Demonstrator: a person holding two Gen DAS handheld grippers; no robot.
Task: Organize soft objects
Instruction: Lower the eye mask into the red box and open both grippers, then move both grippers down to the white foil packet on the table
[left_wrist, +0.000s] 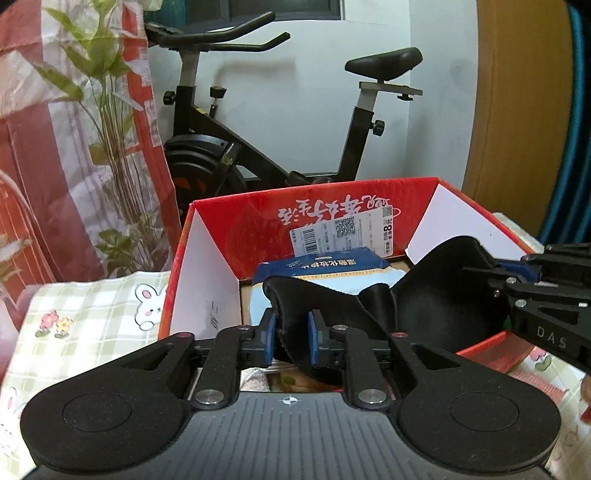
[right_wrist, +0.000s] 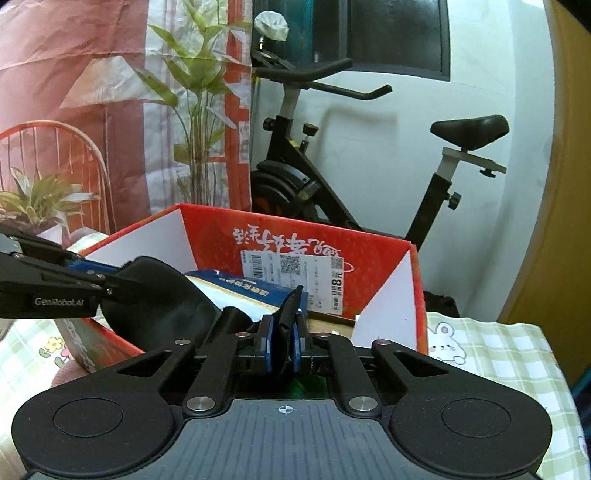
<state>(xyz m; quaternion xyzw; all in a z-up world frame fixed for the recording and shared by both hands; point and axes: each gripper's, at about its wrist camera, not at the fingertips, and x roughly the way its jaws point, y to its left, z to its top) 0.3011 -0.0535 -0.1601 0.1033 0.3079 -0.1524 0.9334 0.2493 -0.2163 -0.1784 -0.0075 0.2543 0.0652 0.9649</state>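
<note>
A black padded sleep mask (left_wrist: 424, 299) is stretched between my two grippers, over the open red cardboard box (left_wrist: 258, 229). My left gripper (left_wrist: 291, 317) has one end of the mask filling the gap between its blue pads (left_wrist: 270, 332). My right gripper (right_wrist: 282, 325) is shut on the other end, which stands up as a thin black fold. Each gripper also shows in the other view: the right gripper (left_wrist: 480, 267) and the left gripper (right_wrist: 114, 282). The mask (right_wrist: 162, 295) hangs just above a blue and white packet (left_wrist: 325, 266) lying inside the box.
The box (right_wrist: 388, 295) stands on a green plaid tablecloth with bunnies (left_wrist: 92, 314). Behind it are a black exercise bike (left_wrist: 221, 147), a tall plant (left_wrist: 114, 129) against a red and white curtain, and a wooden door (left_wrist: 517, 110) at the right.
</note>
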